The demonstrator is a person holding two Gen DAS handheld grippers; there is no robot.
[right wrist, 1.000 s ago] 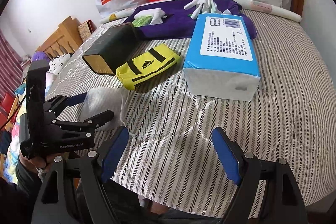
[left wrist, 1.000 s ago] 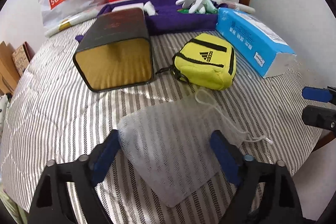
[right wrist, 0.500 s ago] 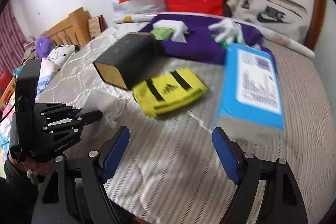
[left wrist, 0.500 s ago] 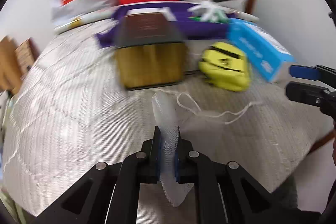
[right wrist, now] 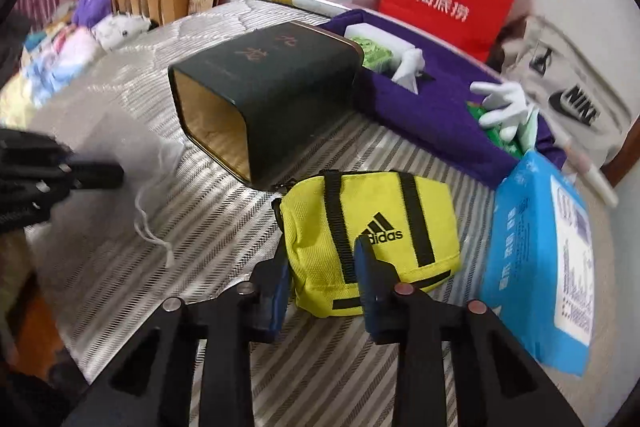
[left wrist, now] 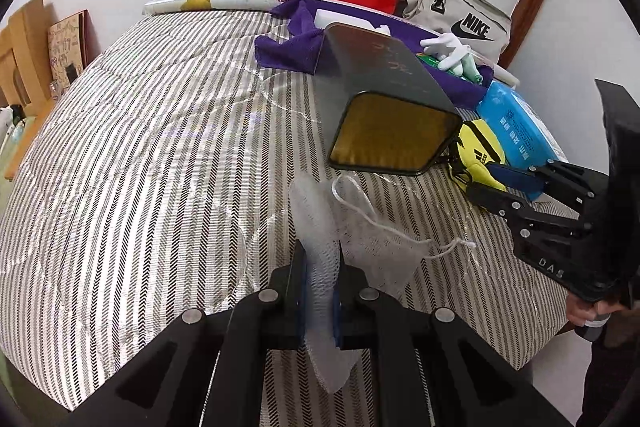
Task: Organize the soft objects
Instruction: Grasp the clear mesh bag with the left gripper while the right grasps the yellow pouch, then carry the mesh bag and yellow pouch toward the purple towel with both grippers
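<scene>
Gripping left: our left gripper (left wrist: 320,267) pinches the white mesh bag (left wrist: 320,227).
Right: our right gripper (right wrist: 320,267) has just been closing, squeezing the yellow pouch (right wrist: 372,239).

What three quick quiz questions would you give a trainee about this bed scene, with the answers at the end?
1. True or false: the left gripper is shut on the white mesh pouch.
2. The dark tin: A stands upright; B lies on its side, open end showing; C is covered by cloth.
3. Fill in: the yellow pouch lies between the dark tin and a ___ pack.
Key: 1 true; 2 B; 3 blue.
</scene>
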